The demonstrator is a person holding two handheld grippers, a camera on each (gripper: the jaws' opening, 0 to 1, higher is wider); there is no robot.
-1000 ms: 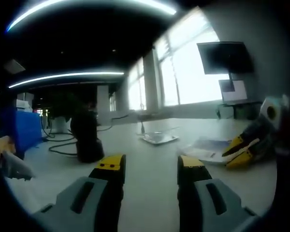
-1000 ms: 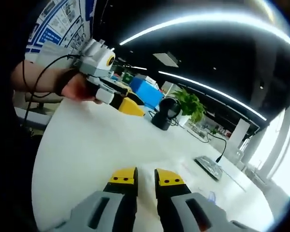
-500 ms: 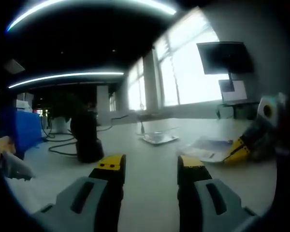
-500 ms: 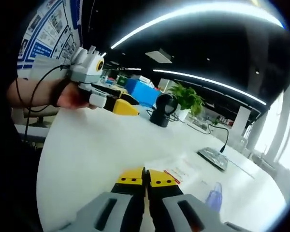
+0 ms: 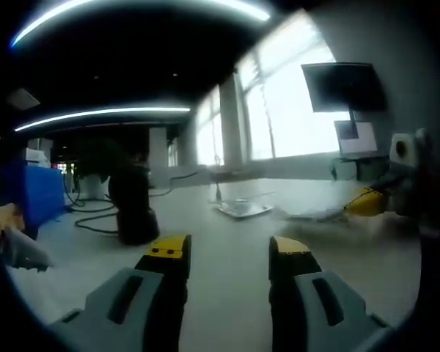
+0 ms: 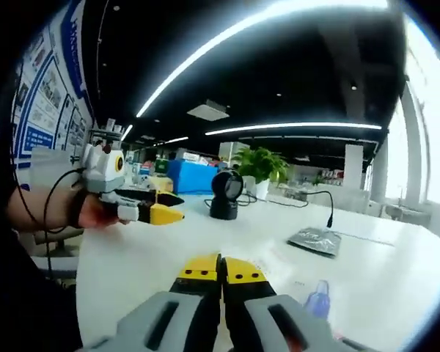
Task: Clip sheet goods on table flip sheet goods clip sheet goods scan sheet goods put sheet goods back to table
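Observation:
The sheet goods (image 6: 302,287), a thin white pack printed with a small blue bottle, sticks out past my right gripper (image 6: 221,268), whose jaws are shut on its edge. In the left gripper view, the right gripper (image 5: 364,202) sits at the far right. It holds the blurred sheet goods (image 5: 314,215) a little off the white table (image 5: 227,224). My left gripper (image 5: 226,253) stands open over the bare table with nothing between its jaws. A hand carries that left gripper (image 6: 166,215) at the left of the right gripper view.
A black scanner on a stand (image 5: 132,209) (image 6: 226,195) stands on the table with cables behind it. A flat grey pad (image 5: 241,209) (image 6: 315,239) lies further back. A blue box (image 6: 192,176), a plant (image 6: 260,164) and a monitor (image 5: 344,85) are around the table's edges.
My right gripper's jaws closed on the sheet goods and raised its edge off the table, and its view tilted level. The left gripper stayed still and open.

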